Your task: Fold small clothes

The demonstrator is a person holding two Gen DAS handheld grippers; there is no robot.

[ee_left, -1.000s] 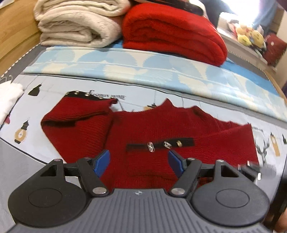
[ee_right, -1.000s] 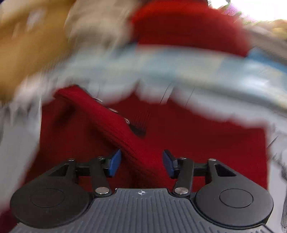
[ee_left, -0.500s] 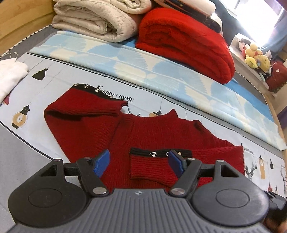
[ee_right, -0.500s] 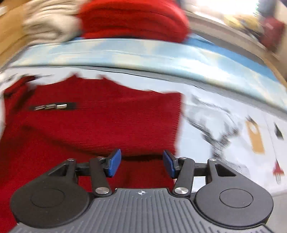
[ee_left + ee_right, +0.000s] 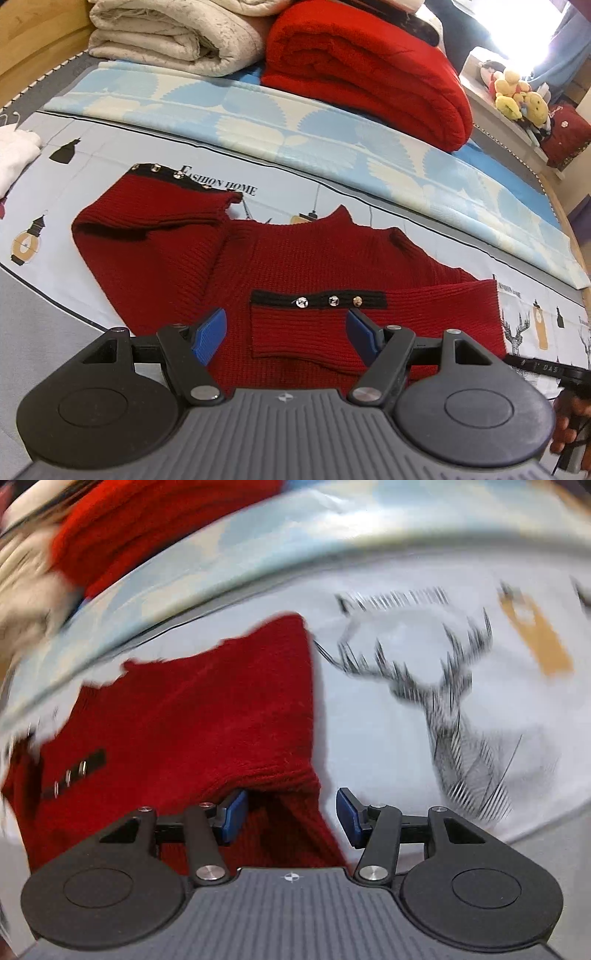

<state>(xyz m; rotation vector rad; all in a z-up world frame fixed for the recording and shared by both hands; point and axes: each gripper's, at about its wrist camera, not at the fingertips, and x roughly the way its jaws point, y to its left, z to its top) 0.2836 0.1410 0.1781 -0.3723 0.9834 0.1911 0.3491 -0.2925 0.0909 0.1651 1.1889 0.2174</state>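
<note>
Hovering just above the near hem of the red knit sweater (image 5: 314, 266), the left gripper (image 5: 286, 334) has its blue pads spread wide with nothing between them. The right gripper (image 5: 288, 818) is likewise spread wide and empty; in its blurred view it sits low at the sweater's near right corner (image 5: 295, 786), where the edge lifts a little, though whether a pad touches the knit I cannot tell.

The sweater lies flat on the printed bed sheet (image 5: 92, 147), neck toward the far side. Its right sleeve is already folded across the chest, the black buttoned cuff (image 5: 317, 300) resting near the middle of the body. The left sleeve (image 5: 147, 229) is doubled over on itself but sticks out to the left, not yet laid over the body.

By my judgement the fold is perhaps a third done: that left sleeve needs bringing in, then the body folding up from hem to neck.

Farther back lie a folded red blanket (image 5: 369, 62) and cream quilts (image 5: 166, 33); a white garment (image 5: 14, 155) sits at the far left.
</note>
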